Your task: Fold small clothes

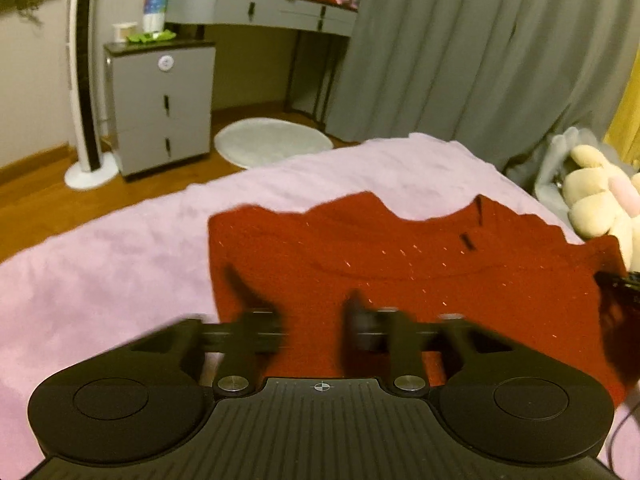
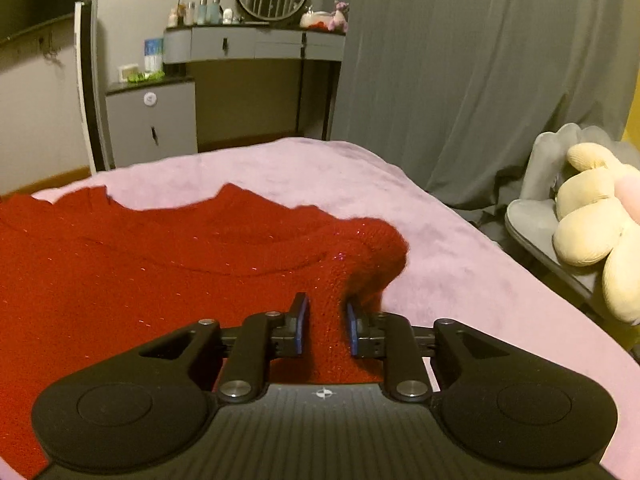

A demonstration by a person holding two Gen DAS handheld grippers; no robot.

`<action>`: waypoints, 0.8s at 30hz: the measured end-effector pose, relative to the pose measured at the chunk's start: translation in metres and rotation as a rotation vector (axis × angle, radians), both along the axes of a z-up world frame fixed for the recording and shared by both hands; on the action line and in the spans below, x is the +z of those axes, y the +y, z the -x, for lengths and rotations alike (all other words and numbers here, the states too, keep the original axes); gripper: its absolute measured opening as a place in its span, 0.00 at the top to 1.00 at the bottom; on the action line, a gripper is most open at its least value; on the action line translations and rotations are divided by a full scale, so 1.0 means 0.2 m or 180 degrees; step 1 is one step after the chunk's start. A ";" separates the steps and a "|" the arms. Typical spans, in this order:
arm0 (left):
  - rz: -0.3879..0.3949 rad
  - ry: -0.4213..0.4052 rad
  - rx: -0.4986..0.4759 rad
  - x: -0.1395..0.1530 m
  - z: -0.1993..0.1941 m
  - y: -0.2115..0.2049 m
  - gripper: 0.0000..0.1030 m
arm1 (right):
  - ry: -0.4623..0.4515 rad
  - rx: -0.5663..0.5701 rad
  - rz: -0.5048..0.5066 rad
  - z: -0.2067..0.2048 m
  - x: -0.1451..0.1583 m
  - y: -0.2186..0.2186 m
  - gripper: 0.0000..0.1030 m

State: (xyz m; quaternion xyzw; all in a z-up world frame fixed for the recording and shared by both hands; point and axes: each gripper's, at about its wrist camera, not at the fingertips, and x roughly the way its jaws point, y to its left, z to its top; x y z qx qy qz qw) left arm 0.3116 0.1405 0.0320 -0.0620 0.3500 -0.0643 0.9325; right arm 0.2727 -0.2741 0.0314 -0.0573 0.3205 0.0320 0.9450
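Note:
A red knit sweater (image 1: 380, 256) flecked with glitter thread lies spread on the pink bed cover (image 1: 100, 272). In the blurred left wrist view, my left gripper (image 1: 308, 316) sits at the sweater's near left edge with red knit between its dark fingers (image 1: 256, 312), and it reads as shut on the fabric. My right gripper (image 2: 326, 320) is shut on a bunched fold of the sweater (image 2: 160, 272) at its near right corner. Its blue pads (image 2: 302, 320) press the knit from both sides, and the cloth rises in a hump just beyond them. The right gripper's tip (image 1: 616, 280) shows at the right edge of the left wrist view.
The bed cover (image 2: 460, 280) drops off at its far and right edges. A grey chair (image 2: 532, 208) holding a cream plush toy (image 2: 588, 220) stands to the right. Beyond the bed are a grey drawer cabinet (image 1: 160, 108), a vanity desk (image 1: 260, 8), a tower fan (image 1: 84, 80), a white round rug (image 1: 272, 140) and grey curtains (image 1: 480, 60).

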 end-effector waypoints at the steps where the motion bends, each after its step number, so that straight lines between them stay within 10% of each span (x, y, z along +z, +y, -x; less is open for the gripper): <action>1: -0.0070 -0.0029 0.0024 0.02 0.01 -0.01 0.90 | 0.0000 0.0000 0.0000 0.00 0.00 0.00 0.89; 9: -0.0247 -0.0811 0.0340 0.33 -0.02 -0.01 0.90 | -0.0921 -0.0058 0.0584 -0.03 0.24 0.13 0.92; 24: -0.0797 -0.0327 0.0746 -0.06 -0.31 -0.06 0.87 | -0.0387 -0.0236 0.1007 -0.40 -0.15 0.29 0.92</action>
